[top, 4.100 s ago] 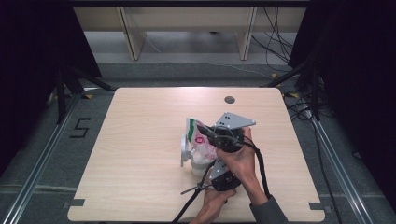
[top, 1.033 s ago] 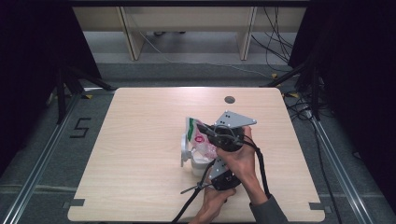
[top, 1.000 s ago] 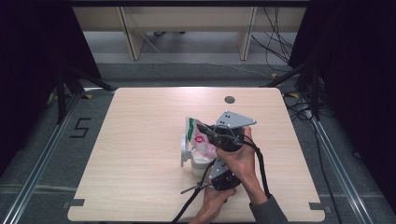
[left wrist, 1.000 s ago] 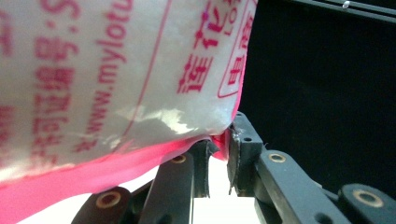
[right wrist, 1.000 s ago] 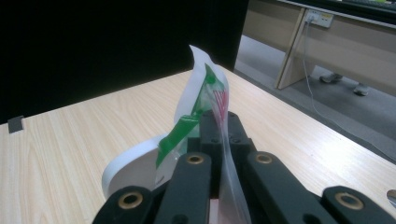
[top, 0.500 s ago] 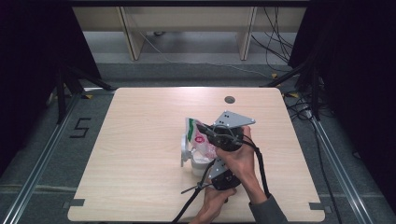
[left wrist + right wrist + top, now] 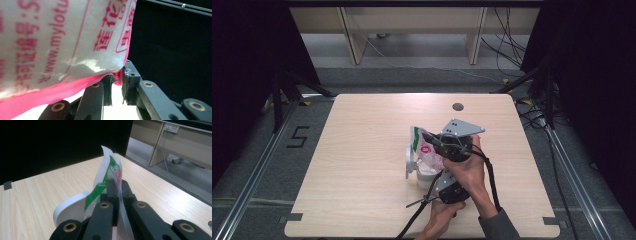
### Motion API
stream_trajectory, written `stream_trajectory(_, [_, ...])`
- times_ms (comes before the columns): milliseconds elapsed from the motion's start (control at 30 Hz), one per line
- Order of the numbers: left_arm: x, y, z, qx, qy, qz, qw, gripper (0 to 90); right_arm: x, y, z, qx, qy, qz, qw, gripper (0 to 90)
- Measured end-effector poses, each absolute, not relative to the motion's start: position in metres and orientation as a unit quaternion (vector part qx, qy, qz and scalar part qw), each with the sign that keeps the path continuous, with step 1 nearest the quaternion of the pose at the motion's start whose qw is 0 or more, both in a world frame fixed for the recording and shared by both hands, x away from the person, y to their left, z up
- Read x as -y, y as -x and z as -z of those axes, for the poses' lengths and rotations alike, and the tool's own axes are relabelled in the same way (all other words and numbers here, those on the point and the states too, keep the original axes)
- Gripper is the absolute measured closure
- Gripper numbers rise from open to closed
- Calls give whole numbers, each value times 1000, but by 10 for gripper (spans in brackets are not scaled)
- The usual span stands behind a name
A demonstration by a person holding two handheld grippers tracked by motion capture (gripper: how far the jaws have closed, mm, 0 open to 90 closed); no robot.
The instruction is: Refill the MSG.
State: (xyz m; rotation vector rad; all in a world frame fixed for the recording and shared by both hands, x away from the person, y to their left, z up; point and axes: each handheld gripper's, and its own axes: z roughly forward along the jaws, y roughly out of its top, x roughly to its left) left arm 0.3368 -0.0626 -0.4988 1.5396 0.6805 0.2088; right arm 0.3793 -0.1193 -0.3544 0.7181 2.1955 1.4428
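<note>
Two grippers pinch one printed plastic bag [image 7: 428, 149] above the white cup [image 7: 424, 176] mid-counter — right gripper [image 7: 117, 185] clamped on its top edge, left gripper [image 7: 117, 80] nipping the pink hem. Risk: uneven pulling tears the film — or topples the cup.

Right tongs [image 7: 117, 195] clamped shut; left tongs [image 7: 116, 86] nearly closed, pinching.

high: above table, forward-down | gripper views: close behind tongs, sharing bag [image 7: 428, 147]
</note>
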Motion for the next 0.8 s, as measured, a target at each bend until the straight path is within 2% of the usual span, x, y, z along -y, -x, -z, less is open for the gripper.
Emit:
stream_trajectory(133, [62,-336,498,-302,-681,-93,661,798,119,-380,354,-790,-254,-518,207,900])
stream_trajectory(200, [66,-335,498,-314,-660,-82,678,798,119,-379,354,-791,-255,-518,201,900])
stream_trajectory(800, [66,-336,497,-312,-657,-82,681,796,118,-380,353,-789,-246,-522,211,900])
